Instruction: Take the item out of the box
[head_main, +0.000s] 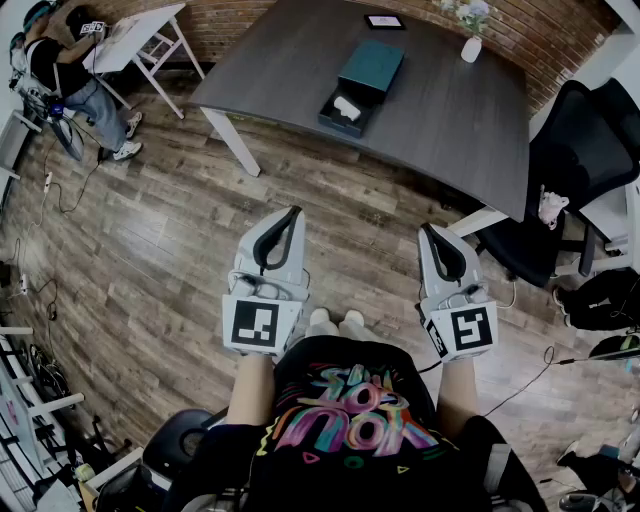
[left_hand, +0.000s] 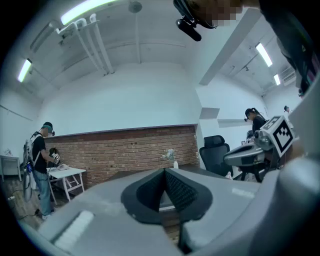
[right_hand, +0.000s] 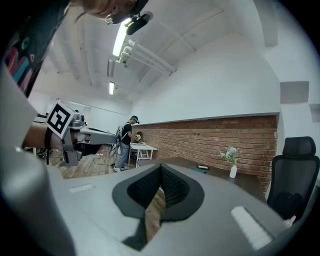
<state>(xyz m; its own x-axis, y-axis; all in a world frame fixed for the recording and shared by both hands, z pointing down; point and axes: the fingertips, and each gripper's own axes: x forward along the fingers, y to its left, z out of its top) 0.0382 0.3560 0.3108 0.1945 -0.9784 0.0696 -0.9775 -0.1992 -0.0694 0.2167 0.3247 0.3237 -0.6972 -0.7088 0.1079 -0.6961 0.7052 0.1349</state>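
A dark teal box (head_main: 347, 108) lies open on the dark table (head_main: 440, 110), with a white item (head_main: 346, 107) inside it and its lid (head_main: 371, 65) lying just beyond. My left gripper (head_main: 293, 213) and right gripper (head_main: 426, 230) are held in front of my body over the wooden floor, well short of the table. Both are shut with nothing between their jaws. In the left gripper view the jaws meet at the tip of the left gripper (left_hand: 164, 171). The right gripper (right_hand: 160, 167) looks the same in its own view.
A white vase with flowers (head_main: 471, 47) and a small dark tablet (head_main: 385, 21) sit at the table's far end. A black office chair (head_main: 570, 180) stands right of the table. A person (head_main: 70, 75) works at a white folding table (head_main: 135, 35) at the far left. Cables trail on the floor.
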